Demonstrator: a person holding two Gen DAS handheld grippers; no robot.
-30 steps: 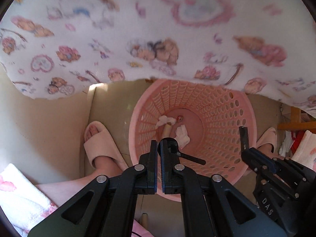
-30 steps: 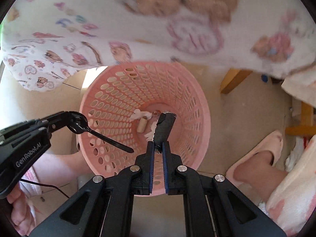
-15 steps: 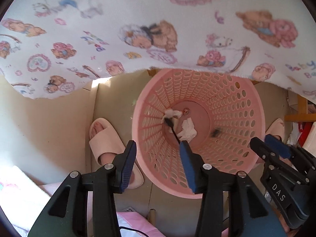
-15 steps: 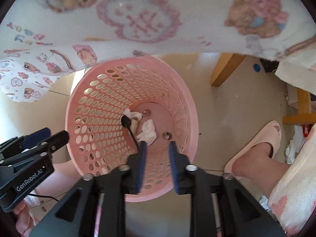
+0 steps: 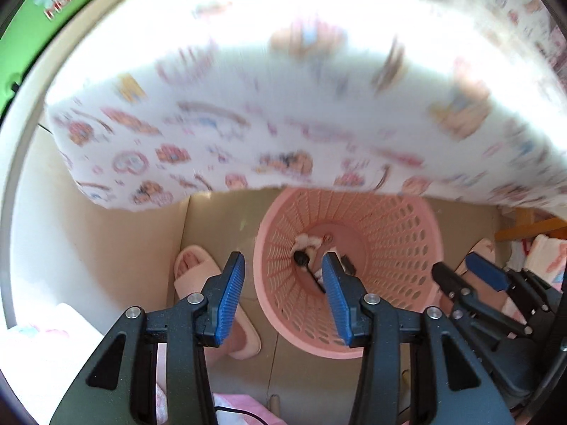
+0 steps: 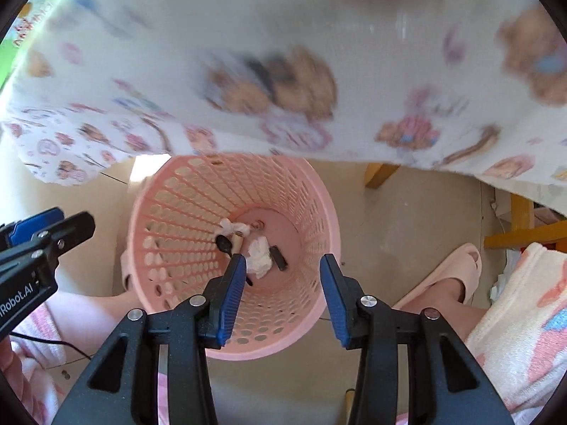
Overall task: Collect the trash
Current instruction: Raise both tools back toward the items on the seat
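A pink perforated waste basket [image 6: 177,241] stands on the floor below both grippers; it also shows in the left wrist view [image 5: 397,269]. On its bottom lie a black plastic spoon [image 6: 225,244], crumpled white tissues [image 6: 260,253], a small black piece [image 6: 278,256] and a beige stick [image 6: 237,241]. The spoon also shows in the left wrist view [image 5: 301,258]. My left gripper [image 5: 281,297] is open and empty above the basket's left rim. My right gripper [image 6: 281,297] is open and empty above the basket's front.
A white cloth with teddy-bear prints [image 6: 283,88] hangs over a table edge above the basket. The person's feet in pink slippers [image 5: 198,276] [image 6: 457,272] stand on either side of the basket. Wooden furniture legs [image 6: 521,209] are at the right.
Both grippers opened. The spoon dropped from the left gripper and the small black piece from the right gripper into the basket. Both grippers have lifted away from it.
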